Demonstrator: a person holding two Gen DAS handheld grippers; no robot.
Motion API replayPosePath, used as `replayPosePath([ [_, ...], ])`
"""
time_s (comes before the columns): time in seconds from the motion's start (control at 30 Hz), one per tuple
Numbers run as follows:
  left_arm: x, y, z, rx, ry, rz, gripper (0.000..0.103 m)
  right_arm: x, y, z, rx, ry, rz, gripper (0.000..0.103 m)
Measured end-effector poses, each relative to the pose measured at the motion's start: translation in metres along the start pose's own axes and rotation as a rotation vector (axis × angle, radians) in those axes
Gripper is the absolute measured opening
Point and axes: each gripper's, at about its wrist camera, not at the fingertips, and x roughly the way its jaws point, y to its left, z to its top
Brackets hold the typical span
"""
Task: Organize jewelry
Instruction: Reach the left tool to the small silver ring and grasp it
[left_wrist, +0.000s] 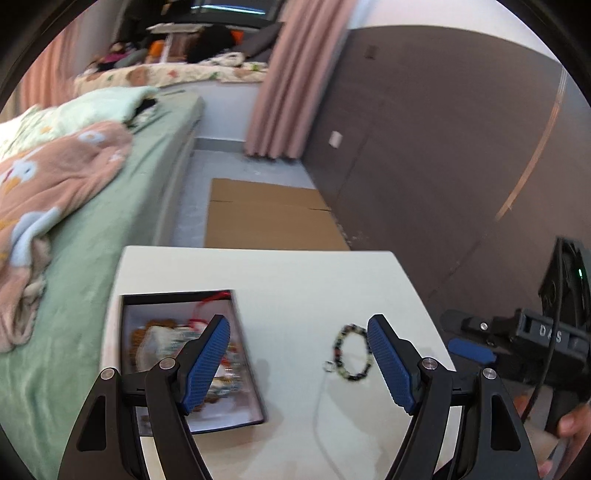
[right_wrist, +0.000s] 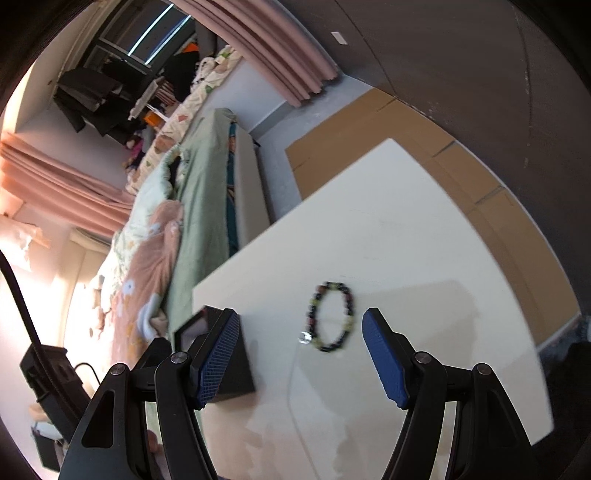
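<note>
A dark beaded bracelet (left_wrist: 351, 353) with green beads and a small silver charm lies flat on the white table (left_wrist: 295, 280). An open black box (left_wrist: 188, 354) with several pieces of jewelry inside sits at the table's left. My left gripper (left_wrist: 297, 352) is open and empty above the table, between box and bracelet. In the right wrist view the bracelet (right_wrist: 330, 317) lies just ahead of my open, empty right gripper (right_wrist: 301, 345), and the box's black side (right_wrist: 236, 365) is behind the left finger. The right gripper's body (left_wrist: 535, 339) shows at the right edge of the left wrist view.
A bed (left_wrist: 92, 236) with a green sheet and pink blanket runs along the table's left. Flat cardboard (left_wrist: 269, 218) lies on the floor beyond the table. A dark wall (left_wrist: 443, 147) stands to the right, pink curtains (left_wrist: 284, 81) behind.
</note>
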Motion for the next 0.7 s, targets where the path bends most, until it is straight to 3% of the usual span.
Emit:
replayPosePath([
  [0.07,0.005,-0.009,-0.003,0.035,0.013,0.008,0.077,-0.002,-0.007,0.0,-0.001,0.009,-0.018,0.07],
  [0.23,0.026,-0.031,-0.015,0.134,0.053,0.002,0.058,-0.007,-0.026,0.002,0.03,0.02,-0.054,0.07],
  [0.43,0.056,-0.046,-0.03,0.252,0.147,0.036,0.048,-0.009,-0.042,0.008,0.07,0.028,-0.077,0.07],
  [0.57,0.072,-0.051,-0.039,0.321,0.208,0.099,0.046,-0.01,-0.043,0.01,0.062,0.032,-0.087,0.07],
  [0.7,0.083,-0.051,-0.047,0.35,0.254,0.102,0.044,-0.009,-0.044,0.011,0.069,0.043,-0.09,0.07],
])
